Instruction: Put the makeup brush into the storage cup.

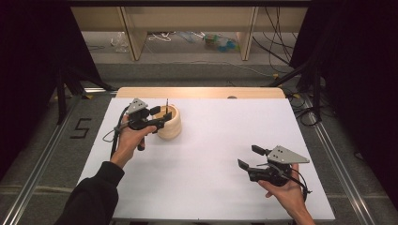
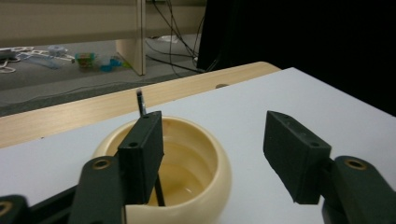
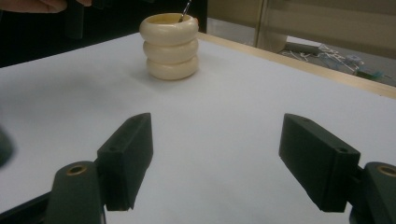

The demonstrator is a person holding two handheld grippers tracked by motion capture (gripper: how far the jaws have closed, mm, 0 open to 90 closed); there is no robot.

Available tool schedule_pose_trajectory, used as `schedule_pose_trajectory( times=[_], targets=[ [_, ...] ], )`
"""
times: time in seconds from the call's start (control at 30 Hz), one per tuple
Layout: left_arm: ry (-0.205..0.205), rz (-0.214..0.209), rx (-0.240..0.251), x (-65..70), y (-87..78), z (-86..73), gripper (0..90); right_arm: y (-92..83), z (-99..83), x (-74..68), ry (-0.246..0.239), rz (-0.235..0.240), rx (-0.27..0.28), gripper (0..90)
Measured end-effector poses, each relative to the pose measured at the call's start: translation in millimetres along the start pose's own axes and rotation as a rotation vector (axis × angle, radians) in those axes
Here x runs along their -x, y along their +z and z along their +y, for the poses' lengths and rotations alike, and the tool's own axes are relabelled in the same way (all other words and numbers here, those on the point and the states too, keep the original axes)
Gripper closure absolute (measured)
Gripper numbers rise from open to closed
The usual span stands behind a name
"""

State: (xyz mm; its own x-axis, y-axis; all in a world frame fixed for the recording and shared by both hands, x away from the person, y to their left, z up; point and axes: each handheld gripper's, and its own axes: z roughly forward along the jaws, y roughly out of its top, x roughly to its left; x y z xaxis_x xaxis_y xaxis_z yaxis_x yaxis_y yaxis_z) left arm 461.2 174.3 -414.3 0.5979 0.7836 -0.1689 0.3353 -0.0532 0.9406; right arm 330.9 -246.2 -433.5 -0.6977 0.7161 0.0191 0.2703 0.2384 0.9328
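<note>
Spread wide above bare white counter (image 1: 211, 187): right gripper (image 1: 250, 157), holding nothing. Left gripper (image 1: 159, 115), fingers (image 2: 142, 154) parted, astride the rim of one cream, three-ringed ceramic cup (image 1: 170, 123) far-left on the counter, one thin dark stick (image 1: 166, 104) inside. Probably best: centre on the stick before closing, without tipping the cup.

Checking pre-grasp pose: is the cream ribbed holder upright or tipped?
Upright. The cream ribbed three-ring holder stands flat on the white table, its mouth facing up, with a thin dark stick standing inside.
</note>
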Motion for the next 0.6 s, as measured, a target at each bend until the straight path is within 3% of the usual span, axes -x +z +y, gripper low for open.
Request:
schedule_pose_trajectory(
  times=[0.17,0.23,0.27,0.37,0.47,0.53,0.6],
  targets=[
    [0.028,-0.029,0.042,9.5,-14.0,-3.9,33.2,2.3,-0.1,-0.1,-0.018,0.007,0.031,26.2],
    [0.061,-0.037,0.047,15.2,-21.0,-5.5,30.9,1.6,0.0,0.1,-0.007,0.009,0.024,25.8],
    [0.061,-0.037,0.047,15.2,-21.0,-5.5,30.3,1.6,0.0,0.1,-0.007,0.009,0.024,25.8],
    [0.061,-0.093,0.082,21.3,-29.5,-10.6,29.1,-0.7,0.7,0.2,0.003,0.007,0.006,25.7],
    [0.074,-0.108,0.089,23.3,-34.0,-13.1,28.2,-0.2,0.9,-0.3,0.0,0.011,0.021,25.4],
    [0.08,-0.119,0.096,24.7,-39.2,-15.8,26.8,-2.0,1.6,-0.6,-0.004,0.017,-0.002,23.7],
    [0.072,-0.142,0.106,24.3,-43.8,-19.2,25.0,0.4,1.1,-1.6,-0.002,0.021,0.031,21.4]
  ],
)
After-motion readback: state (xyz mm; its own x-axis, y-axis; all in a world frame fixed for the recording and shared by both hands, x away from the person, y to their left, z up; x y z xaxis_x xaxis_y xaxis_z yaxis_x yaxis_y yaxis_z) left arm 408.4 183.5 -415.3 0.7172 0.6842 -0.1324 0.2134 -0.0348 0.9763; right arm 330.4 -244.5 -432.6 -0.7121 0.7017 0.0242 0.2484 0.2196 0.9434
